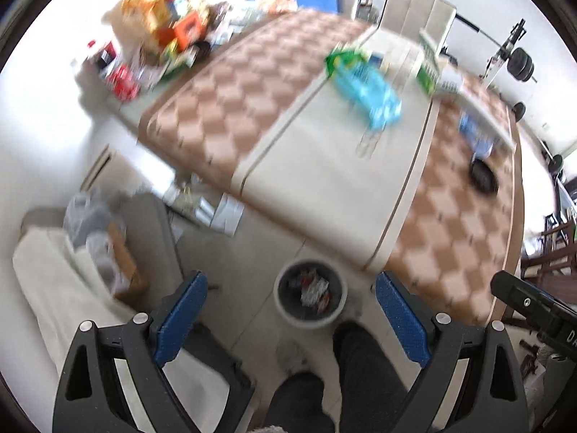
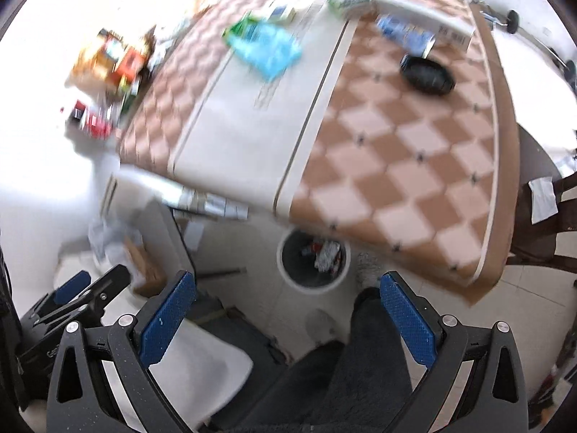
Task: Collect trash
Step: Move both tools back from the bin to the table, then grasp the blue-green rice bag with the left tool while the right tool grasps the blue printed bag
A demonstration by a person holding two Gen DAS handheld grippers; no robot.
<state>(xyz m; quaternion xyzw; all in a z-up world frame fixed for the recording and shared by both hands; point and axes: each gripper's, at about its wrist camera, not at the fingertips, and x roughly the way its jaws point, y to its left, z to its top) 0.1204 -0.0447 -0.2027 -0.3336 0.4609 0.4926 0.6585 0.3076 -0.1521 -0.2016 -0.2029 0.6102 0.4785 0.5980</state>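
A round grey trash bin [image 1: 310, 297] stands on the floor by the table's near edge, with crumpled wrappers [image 1: 314, 290] inside; it also shows in the right wrist view [image 2: 313, 266]. My left gripper [image 1: 291, 315] is open and empty, held above the floor over the bin. My right gripper [image 2: 288, 315] is open and empty, also above the bin. On the table [image 1: 317, 184] lie a light blue wrapper [image 1: 371, 95] and a green packet [image 1: 340, 58]; the blue wrapper shows in the right wrist view too [image 2: 268, 50].
A black round dish [image 2: 427, 74] and a blue packet [image 2: 405, 32] sit on the checkered table [image 2: 396, 166]. Boxes and snack packs [image 1: 158, 32] pile at the far left. A chair with a plastic bag [image 1: 90, 231] stands left. The person's legs [image 2: 375, 353] are below.
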